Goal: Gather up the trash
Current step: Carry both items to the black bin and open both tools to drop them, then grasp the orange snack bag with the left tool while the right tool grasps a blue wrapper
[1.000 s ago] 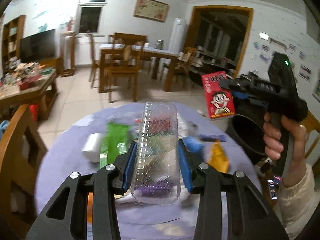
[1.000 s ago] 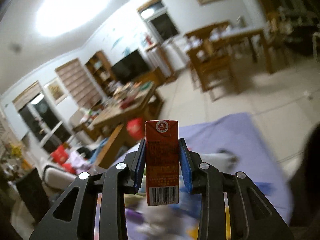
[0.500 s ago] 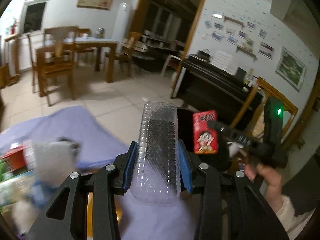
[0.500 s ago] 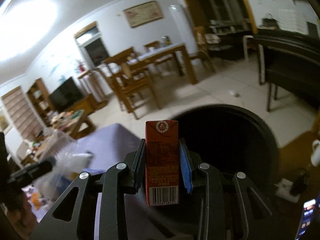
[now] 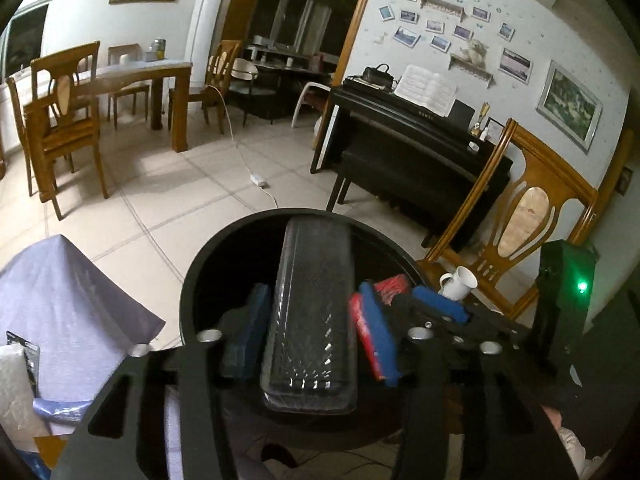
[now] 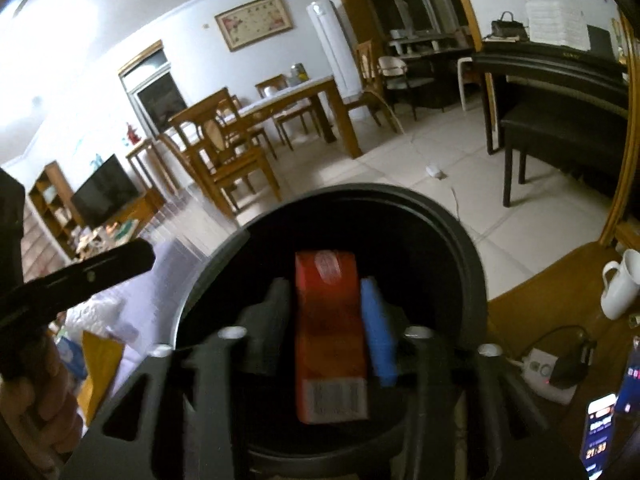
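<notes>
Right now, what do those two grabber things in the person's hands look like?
Each grabber is black plastic with two long fingers, blue pads on the inner faces and shiny silver bolts on top. The left gripper and right gripper look alike. One black handle shows a small green light. A pale sleeve peeks out at one wrist.

Clear embossed plastic tray [image 5: 312,312]; red printed carton [image 6: 330,336]; matt black bin [image 6: 464,256]; wooden chair [image 5: 532,216].

A black bin [image 5: 192,280] stands on the tiled floor [image 5: 160,200].
</notes>
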The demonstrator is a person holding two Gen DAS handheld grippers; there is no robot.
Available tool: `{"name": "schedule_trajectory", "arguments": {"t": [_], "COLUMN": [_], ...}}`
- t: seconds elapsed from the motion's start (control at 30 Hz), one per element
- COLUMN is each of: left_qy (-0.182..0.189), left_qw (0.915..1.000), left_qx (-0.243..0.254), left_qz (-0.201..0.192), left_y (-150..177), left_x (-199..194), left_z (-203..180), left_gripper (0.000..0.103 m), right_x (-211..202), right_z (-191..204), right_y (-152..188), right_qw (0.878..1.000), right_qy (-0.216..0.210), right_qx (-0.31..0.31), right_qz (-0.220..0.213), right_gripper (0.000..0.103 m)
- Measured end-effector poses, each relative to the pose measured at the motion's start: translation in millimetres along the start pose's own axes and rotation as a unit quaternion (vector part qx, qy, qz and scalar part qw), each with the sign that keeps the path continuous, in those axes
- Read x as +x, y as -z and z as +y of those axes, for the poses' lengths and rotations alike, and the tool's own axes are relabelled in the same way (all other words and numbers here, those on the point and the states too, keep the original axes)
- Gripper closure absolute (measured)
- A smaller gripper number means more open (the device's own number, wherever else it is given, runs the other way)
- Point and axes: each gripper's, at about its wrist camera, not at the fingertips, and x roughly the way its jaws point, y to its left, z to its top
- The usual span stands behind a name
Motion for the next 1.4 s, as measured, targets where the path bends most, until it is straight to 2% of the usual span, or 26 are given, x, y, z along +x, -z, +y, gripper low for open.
{"name": "schedule_trajectory", "arguments": {"t": [0.03,0.07,0.13,0.2,0.27,0.4,0.57,0.77,0.9,0.97,1.0,1.13,1.2,1.37,1.4], "left_qy": [-0.005,-0.015,-0.027,-0.034,-0.042,-0.065,-0.109,-0.177,-0.235,-0.258,-0.275,-0.303,-0.305,-0.312,-0.318], "left_qw": [1.0000,0.9997,0.9992,0.9990,0.9986,0.9967,0.9911,0.9772,0.9588,0.9502,0.9430,0.9267,0.9226,0.9243,0.9254], "left_qx": [0.003,0.008,0.014,0.011,0.004,-0.014,-0.046,-0.097,-0.148,-0.167,-0.182,-0.222,-0.237,-0.215,-0.200], "left_qz": [-0.006,-0.018,-0.025,-0.026,-0.031,-0.046,-0.060,-0.066,-0.058,-0.051,-0.044,-0.016,0.004,0.048,0.054], "left_y": [0.9,4.3,3.9,6.7,13.2,26.1,55.6,107.2,158.0,179.5,193.4,226.8,236.1,247.0,244.8], "left_x": [-4.2,-12.7,-16.3,-29.0,-45.2,-85.0,-142.2,-216.7,-273.0,-293.9,-306.4,-327.5,-329.0,-318.3,-314.1], "left_z": [-1.3,-0.9,-2.3,1.5,7.8,25.7,62.7,123.5,170.8,189.9,202.2,236.8,249.9,261.4,259.3], "left_gripper": [0.017,0.014,0.013,0.013,0.013,0.012,0.012,0.012,0.012,0.012,0.012,0.012,0.012,0.012,0.012], "right_x": [-5.5,-7.8,-12.3,-15.3,-16.8,-16.3,-19.0,-17.3,-16.2,-12.8,-10.8,1.1,9.1,30.0,34.1], "right_z": [1.9,3.7,5.7,11.3,20.9,54.9,129.3,222.3,274.9,298.6,309.4,344.7,360.6,386.4,390.9], "right_y": [-1.0,-3.2,-7.1,-10.0,-11.2,-9.9,-5.4,11.9,29.9,39.6,44.7,62.4,71.2,80.7,81.8], "right_qw": [1.000,1.000,1.000,0.999,0.999,0.995,0.990,0.976,0.966,0.961,0.958,0.950,0.947,0.947,0.947], "right_qy": [-0.004,-0.006,-0.008,-0.020,-0.042,-0.101,-0.132,-0.183,-0.199,-0.207,-0.211,-0.220,-0.219,-0.194,-0.186], "right_qx": [0.005,0.009,0.008,0.005,0.009,0.006,-0.038,-0.104,-0.143,-0.159,-0.166,-0.188,-0.199,-0.223,-0.231], "right_qz": [-0.009,-0.016,-0.025,-0.028,-0.019,0.004,0.028,0.061,0.080,0.091,0.097,0.116,0.123,0.129,0.128], "right_gripper": [0.033,0.028,0.027,0.019,0.009,0.006,0.006,0.008,0.023,0.024,0.025,0.030,0.034,0.034,0.038]}}
